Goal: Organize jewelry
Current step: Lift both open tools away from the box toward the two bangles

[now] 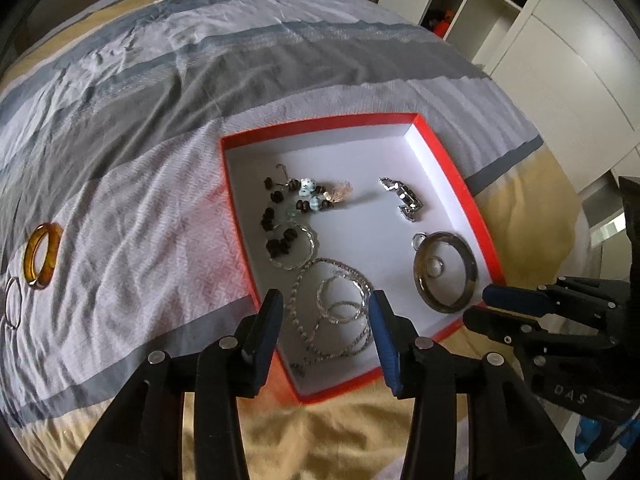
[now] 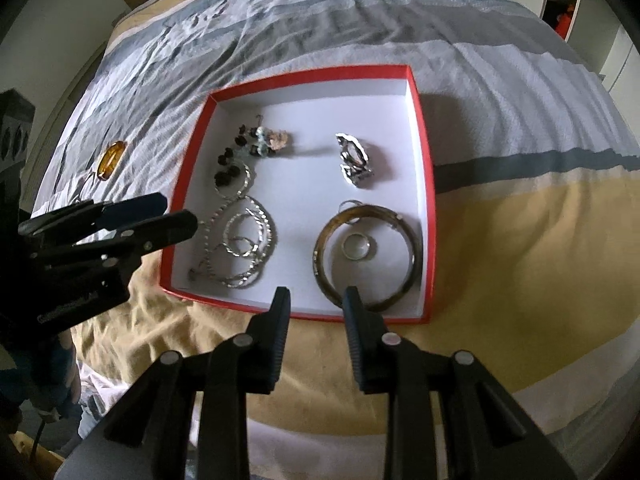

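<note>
A red box (image 1: 460, 184) with a white floor lies on the bed and holds a silver chain (image 1: 336, 308), a dark bead bracelet (image 1: 280, 224), silver clips (image 1: 404, 200), a dark bangle (image 1: 472, 272) and a small ring (image 1: 434, 267). An amber bangle (image 1: 42, 258) and a thin silver hoop (image 1: 14, 304) lie on the cover to the left of the box. My left gripper (image 1: 326, 314) is open and empty over the chain at the box's near left corner. My right gripper (image 2: 316, 300) is open and empty at the box's near rim (image 2: 304, 316), beside the dark bangle (image 2: 328, 276).
The bed has a rumpled striped cover in grey, white and yellow (image 1: 160, 100). White wardrobes and open shelves (image 1: 560, 60) stand to the right of the bed. The bed's near edge is just below the box.
</note>
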`<state>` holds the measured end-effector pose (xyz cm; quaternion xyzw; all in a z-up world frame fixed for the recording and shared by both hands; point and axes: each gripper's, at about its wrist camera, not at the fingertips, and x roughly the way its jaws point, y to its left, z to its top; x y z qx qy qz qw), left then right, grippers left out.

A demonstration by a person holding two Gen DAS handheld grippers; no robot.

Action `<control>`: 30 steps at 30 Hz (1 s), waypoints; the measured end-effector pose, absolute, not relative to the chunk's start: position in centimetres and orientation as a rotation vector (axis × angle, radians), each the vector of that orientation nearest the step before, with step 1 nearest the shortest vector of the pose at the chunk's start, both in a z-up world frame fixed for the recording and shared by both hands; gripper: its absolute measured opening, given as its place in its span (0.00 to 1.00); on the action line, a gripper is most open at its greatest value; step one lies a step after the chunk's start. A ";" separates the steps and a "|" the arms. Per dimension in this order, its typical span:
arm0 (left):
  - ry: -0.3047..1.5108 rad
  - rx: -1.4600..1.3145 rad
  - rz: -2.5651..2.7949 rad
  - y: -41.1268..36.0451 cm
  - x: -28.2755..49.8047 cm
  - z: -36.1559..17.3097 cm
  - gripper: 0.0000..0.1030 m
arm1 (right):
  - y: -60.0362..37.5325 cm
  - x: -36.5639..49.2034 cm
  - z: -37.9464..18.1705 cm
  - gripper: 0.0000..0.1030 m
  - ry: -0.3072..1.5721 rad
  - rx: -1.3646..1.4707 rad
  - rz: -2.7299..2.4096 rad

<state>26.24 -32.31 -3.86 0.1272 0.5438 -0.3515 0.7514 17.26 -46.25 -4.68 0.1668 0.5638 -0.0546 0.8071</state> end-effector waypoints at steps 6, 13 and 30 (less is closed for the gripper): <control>1.186 0.253 -0.720 -28.6 26.6 -2.2 0.50 | -44.0 18.5 -2.6 0.26 1.190 0.341 -0.092; 1.154 0.213 -0.585 -22.2 28.5 -0.4 0.51 | -39.2 21.6 -1.1 0.30 1.191 0.294 -0.016; 1.123 0.105 -0.293 -8.5 31.8 1.8 0.70 | -27.2 29.2 0.3 0.30 1.218 0.159 0.177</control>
